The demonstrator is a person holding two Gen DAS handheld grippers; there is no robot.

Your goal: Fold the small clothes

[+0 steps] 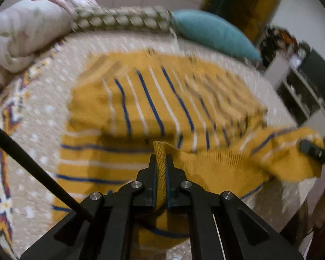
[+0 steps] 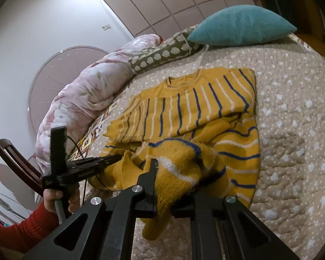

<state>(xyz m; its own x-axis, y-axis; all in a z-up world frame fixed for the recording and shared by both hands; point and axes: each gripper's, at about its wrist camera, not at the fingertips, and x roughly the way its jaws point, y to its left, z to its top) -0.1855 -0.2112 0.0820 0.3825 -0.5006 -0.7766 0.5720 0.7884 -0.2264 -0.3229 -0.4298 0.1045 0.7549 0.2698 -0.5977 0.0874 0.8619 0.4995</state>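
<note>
yellow striped sweater [image 2: 205, 112] on the bed [image 2: 292, 130], its lower hem lifted by both tongs.

the sweater lies spread on the dotted beige bedspread, neck toward the head of the bed, where a teal pillow [image 2: 240, 26], a spotted bolster [image 2: 162, 54] and a rolled floral quilt [image 2: 80, 95] line the far edge. the left tongs [image 1: 161, 162] are clamped on the ribbed hem, a fold of yellow knit standing between the pads. the right tongs [image 2: 169, 173] are clamped on the bunched hem farther along that edge, the knit draped over one finger and hiding it. both pinch points sit near the foot edge of the bed. a hand [image 2: 56, 201] in a red sleeve [image 2: 28, 227] holds the left tool's grip. the left wrist view is blurred.
</note>
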